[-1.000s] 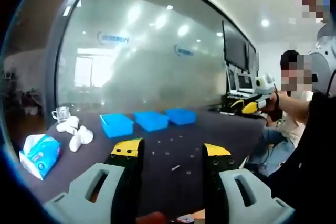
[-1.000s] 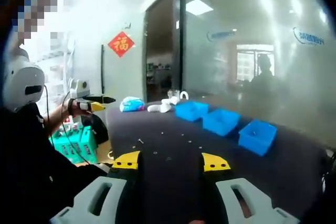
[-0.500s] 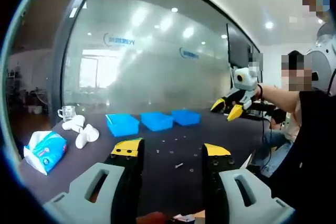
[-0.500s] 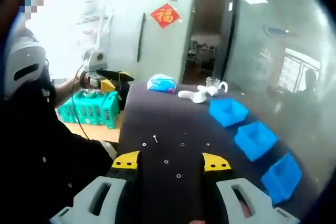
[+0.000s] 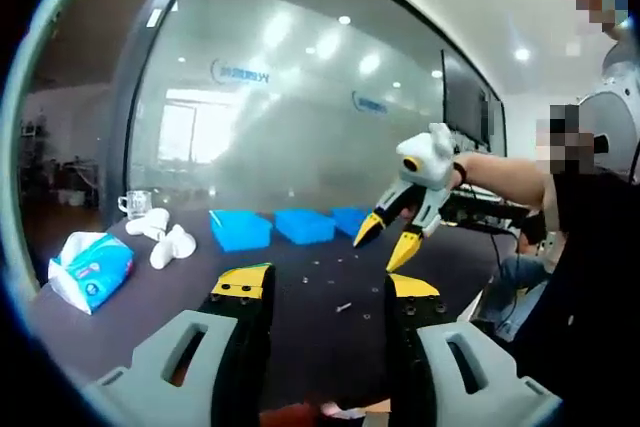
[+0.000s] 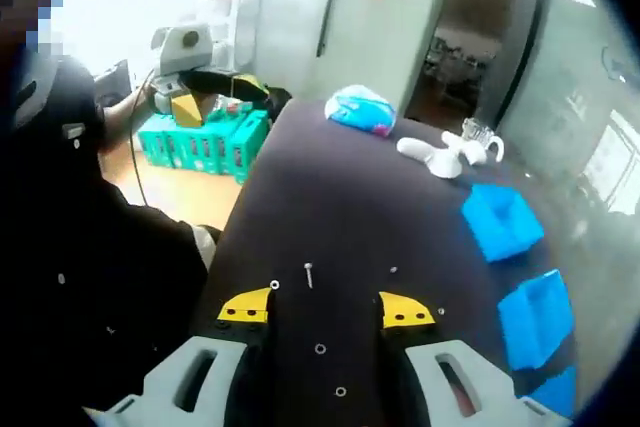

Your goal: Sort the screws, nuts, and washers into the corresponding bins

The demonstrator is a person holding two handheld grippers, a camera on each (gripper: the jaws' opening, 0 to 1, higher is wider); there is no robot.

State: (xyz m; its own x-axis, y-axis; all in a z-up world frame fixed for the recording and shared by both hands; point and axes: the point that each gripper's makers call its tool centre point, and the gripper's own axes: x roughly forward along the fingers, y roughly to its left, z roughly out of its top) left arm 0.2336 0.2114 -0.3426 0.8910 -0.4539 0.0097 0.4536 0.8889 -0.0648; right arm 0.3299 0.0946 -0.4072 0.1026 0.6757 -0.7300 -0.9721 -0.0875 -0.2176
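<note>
**A:** We judge sorting not yet begun. Small metal screws, nuts and washers (image 6: 320, 348) lie scattered on the dark matte tabletop (image 6: 340, 197), one slender silver screw (image 6: 308, 274) just ahead of the right gripper (image 6: 326, 307). Its yellow-tipped fingers stand apart, empty.

**B:** Agreed. The left gripper (image 5: 327, 287) is likewise spread and holding nothing. The three blue plastic open-topped bins (image 5: 240, 230) sit in a row at the far side, well apart from the hardware.

**A:** The next move calls for lowering the right gripper over that screw and closing squarely; we expect small smooth parts to slip.
</note>
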